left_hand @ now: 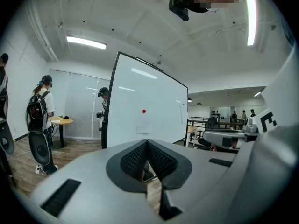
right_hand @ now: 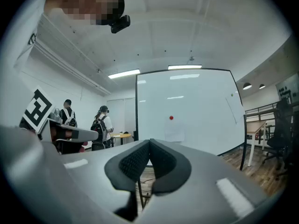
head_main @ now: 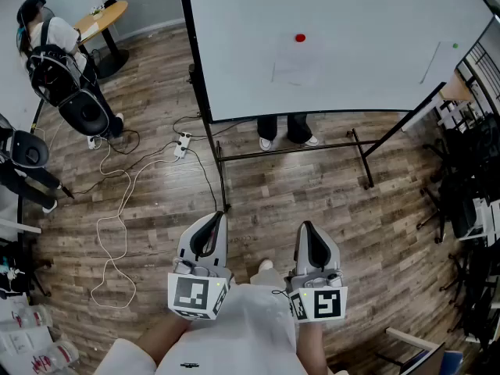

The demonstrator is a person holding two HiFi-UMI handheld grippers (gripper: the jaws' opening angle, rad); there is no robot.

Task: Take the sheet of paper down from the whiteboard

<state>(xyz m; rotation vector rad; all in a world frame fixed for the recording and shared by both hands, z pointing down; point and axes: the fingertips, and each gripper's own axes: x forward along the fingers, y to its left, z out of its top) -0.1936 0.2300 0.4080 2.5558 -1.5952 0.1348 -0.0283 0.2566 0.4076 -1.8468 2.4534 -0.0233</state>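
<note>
A pale sheet of paper (head_main: 298,62) hangs on the big whiteboard (head_main: 344,22), pinned at its top by a round red magnet (head_main: 300,37). The same sheet (left_hand: 143,125) with its magnet (left_hand: 144,111) shows in the left gripper view, and sheet (right_hand: 174,134) and magnet (right_hand: 171,118) in the right gripper view. Both grippers are held side by side near my body, well short of the board. My left gripper (head_main: 216,219) is shut with nothing in it. My right gripper (head_main: 305,227) is shut and empty too.
The board stands on a black frame with floor bars (head_main: 367,162); a person's legs (head_main: 285,131) show behind it. A second sheet (head_main: 439,59) hangs at the board's right edge. Cables (head_main: 117,209) trail on the wood floor at left, near a person with a backpack (head_main: 55,61). Desks and chairs (head_main: 469,201) crowd the right.
</note>
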